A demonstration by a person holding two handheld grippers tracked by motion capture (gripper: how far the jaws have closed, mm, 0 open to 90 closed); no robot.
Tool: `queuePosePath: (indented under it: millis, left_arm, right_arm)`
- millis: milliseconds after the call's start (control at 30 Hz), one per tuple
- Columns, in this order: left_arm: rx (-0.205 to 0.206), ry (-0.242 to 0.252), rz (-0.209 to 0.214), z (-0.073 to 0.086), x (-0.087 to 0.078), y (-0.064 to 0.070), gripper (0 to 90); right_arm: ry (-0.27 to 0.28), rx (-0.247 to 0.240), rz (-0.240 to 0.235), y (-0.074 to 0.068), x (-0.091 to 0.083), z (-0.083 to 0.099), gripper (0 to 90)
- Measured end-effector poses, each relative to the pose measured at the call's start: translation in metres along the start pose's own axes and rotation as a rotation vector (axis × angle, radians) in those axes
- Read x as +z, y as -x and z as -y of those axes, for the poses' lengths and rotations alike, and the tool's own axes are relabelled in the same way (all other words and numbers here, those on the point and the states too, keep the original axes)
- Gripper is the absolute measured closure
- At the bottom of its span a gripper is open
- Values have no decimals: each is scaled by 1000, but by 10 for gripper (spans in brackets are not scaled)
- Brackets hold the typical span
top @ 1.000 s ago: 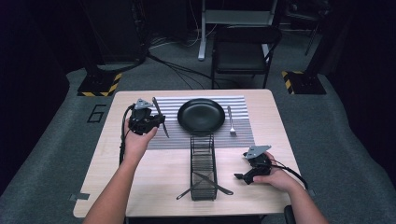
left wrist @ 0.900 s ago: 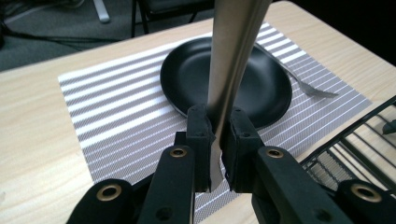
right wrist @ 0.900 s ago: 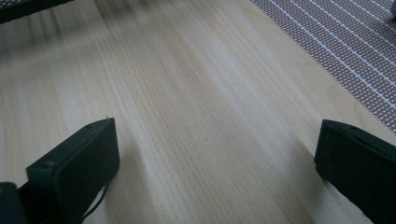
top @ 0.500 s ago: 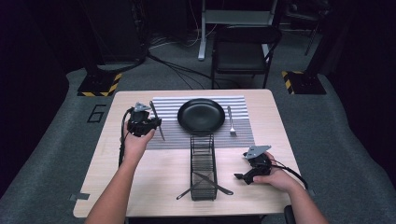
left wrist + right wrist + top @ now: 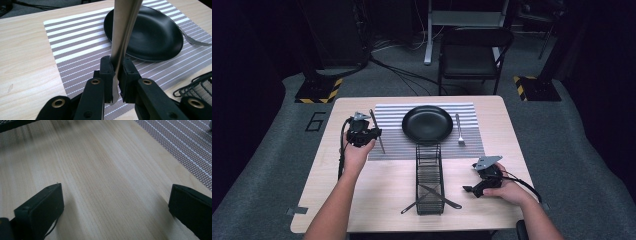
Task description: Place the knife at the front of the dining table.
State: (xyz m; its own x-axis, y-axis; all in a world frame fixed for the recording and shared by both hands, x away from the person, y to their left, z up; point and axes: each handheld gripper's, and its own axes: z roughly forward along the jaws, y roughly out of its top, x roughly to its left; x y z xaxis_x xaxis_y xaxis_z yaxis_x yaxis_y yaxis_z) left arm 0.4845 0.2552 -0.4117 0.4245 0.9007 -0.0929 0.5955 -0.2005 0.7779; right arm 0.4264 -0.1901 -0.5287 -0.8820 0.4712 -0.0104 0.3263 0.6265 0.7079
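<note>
Left gripper (image 5: 371, 131), left of middle in high view, pinching knife (image 5: 122, 32) tight between jaws. Knife hanging over left strip of striped mat (image 5: 389, 142), long way running toward far table edge, next to black plate (image 5: 428, 123). Plate sitting just right of knife. Fork (image 5: 459, 131) already lying on plate's other side. Right gripper (image 5: 479, 186), lower right, spread wide, holding nothing, resting on table (image 5: 105, 182), well apart. Left hand nearer.

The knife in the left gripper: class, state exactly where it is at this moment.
In the high view the knife is clamped in the left gripper over the striped placemat, left of the black plate.
</note>
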Motion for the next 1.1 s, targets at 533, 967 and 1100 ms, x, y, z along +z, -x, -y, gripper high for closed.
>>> queuePosePath:
  millis: [533, 967, 1100]
  left_arm:
    - [-80, 22, 2, -11, 24, -11, 820]
    - [-169, 53, 9, -14, 52, -21, 823]
    - [-184, 70, 3, -13, 57, -24, 823]
  right_arm:
    - [0, 0, 0, 0, 0, 0, 0]
    - [0, 0, 0, 0, 0, 0, 0]
    - [0, 0, 0, 0, 0, 0, 0]
